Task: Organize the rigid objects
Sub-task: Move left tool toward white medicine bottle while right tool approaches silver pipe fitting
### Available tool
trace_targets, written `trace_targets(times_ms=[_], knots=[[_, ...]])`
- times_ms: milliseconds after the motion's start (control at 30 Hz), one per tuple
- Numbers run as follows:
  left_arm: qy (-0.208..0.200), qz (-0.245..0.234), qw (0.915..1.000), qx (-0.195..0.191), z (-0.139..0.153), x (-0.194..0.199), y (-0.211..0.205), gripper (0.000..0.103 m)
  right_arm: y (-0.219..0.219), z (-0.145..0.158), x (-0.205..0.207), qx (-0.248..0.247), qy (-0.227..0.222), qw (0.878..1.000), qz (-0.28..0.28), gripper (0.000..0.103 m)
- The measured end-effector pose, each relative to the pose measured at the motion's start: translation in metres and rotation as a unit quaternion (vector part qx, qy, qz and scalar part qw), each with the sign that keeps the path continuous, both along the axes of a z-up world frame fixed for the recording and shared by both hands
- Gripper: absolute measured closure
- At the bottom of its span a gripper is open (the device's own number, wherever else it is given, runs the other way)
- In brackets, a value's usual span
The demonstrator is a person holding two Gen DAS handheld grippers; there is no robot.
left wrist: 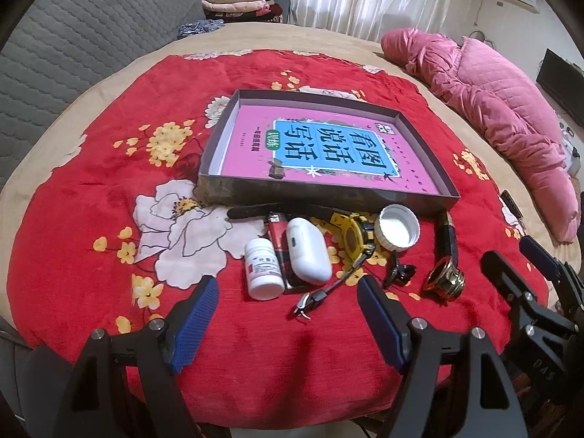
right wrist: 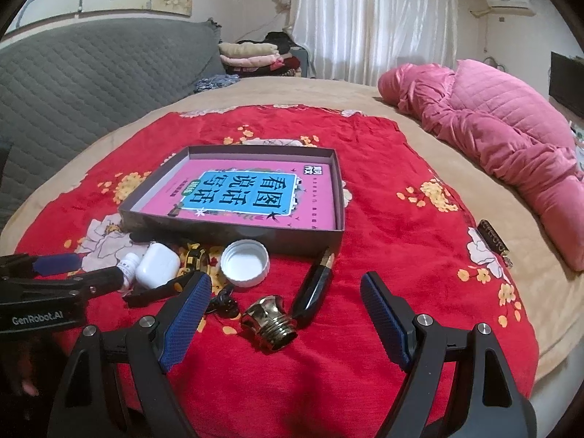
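A shallow grey box (left wrist: 325, 191) (right wrist: 233, 233) with a pink book in it lies on the red flowered cloth. Small items sit along its near wall: a white pill bottle (left wrist: 262, 268), a red lighter (left wrist: 279, 235), a white earbud case (left wrist: 306, 252) (right wrist: 157, 264), a yellow watch (left wrist: 356, 235), a white jar lid (left wrist: 398, 228) (right wrist: 244, 262), a black clip (left wrist: 399, 273), a black pen (right wrist: 314, 288) and a gold cap (left wrist: 445, 281) (right wrist: 270, 323). My left gripper (left wrist: 288, 317) hovers open just short of the bottle. My right gripper (right wrist: 286, 315) stands open around the gold cap.
The cloth (left wrist: 91, 219) covers a tan bed. A pink quilt (right wrist: 503, 135) lies bunched on the right. A grey quilted headboard (left wrist: 73, 36) rises on the left, and folded clothes (right wrist: 252, 56) are stacked behind. A small dark keychain (right wrist: 492, 241) lies near the cloth's right edge.
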State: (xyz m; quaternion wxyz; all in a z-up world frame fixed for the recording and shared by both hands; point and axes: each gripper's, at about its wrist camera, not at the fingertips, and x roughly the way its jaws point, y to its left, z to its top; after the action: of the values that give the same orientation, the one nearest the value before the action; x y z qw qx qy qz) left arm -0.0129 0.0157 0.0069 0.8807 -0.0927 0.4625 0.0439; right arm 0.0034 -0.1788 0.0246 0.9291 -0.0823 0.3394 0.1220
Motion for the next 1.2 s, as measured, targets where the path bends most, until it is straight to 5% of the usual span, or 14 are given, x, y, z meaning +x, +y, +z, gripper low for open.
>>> trace_targets(times_ms=[1200], knots=[[0.048, 0.034, 0.9983, 0.000, -0.038, 0.024, 0.033, 0.026, -0.038, -0.013, 0.029, 0.033, 0.030, 0.997, -0.063, 0.019]])
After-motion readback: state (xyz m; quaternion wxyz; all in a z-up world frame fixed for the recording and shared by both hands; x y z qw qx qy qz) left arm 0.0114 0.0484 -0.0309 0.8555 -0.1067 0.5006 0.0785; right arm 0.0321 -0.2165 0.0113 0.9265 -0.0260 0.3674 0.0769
